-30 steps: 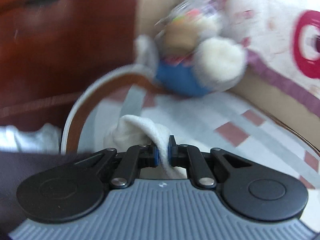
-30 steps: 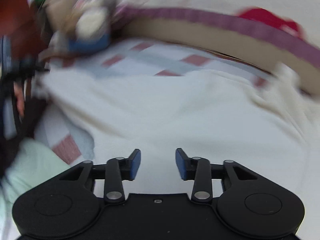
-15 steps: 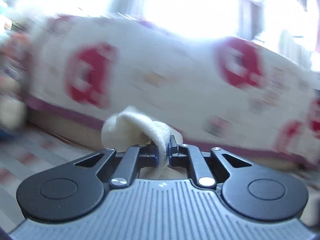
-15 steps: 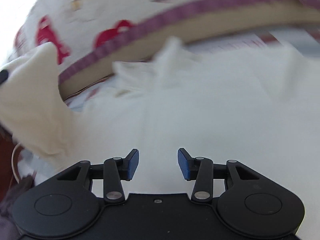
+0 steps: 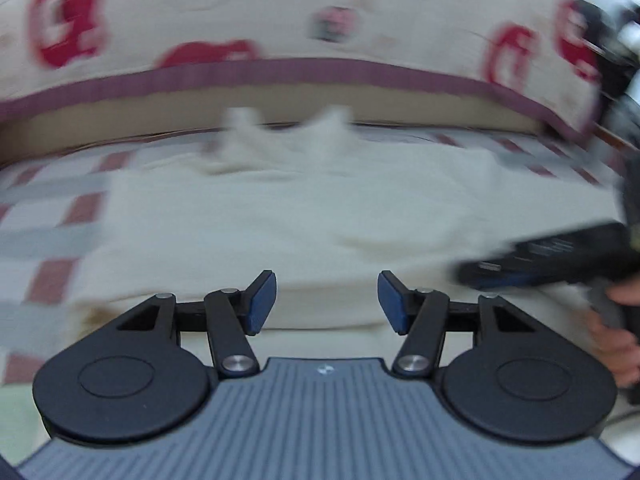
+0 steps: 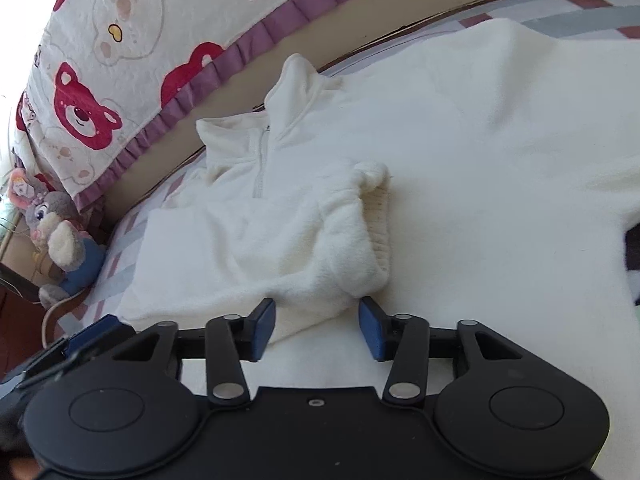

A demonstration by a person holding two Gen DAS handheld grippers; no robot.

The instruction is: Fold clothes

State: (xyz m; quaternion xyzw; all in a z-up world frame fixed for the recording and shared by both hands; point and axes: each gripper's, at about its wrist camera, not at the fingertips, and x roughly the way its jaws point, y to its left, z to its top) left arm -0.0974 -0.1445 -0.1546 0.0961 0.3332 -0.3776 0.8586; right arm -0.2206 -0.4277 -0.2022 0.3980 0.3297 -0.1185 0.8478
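A checked bed sheet point(image 6: 592, 4) carries a cream fleece pullover point(image 6: 460, 148) spread flat, collar toward the bear-print quilt point(image 6: 120, 40). One sleeve point(image 6: 320, 248) lies folded across the chest, its ribbed cuff near the middle. A plush toy point(image 6: 60, 236) sits at the bed's corner. The right hand-held gripper point(image 6: 316, 330) hovers released above the sleeve; the left hand-held gripper point(image 5: 326, 306) is likewise released, grasping nothing.
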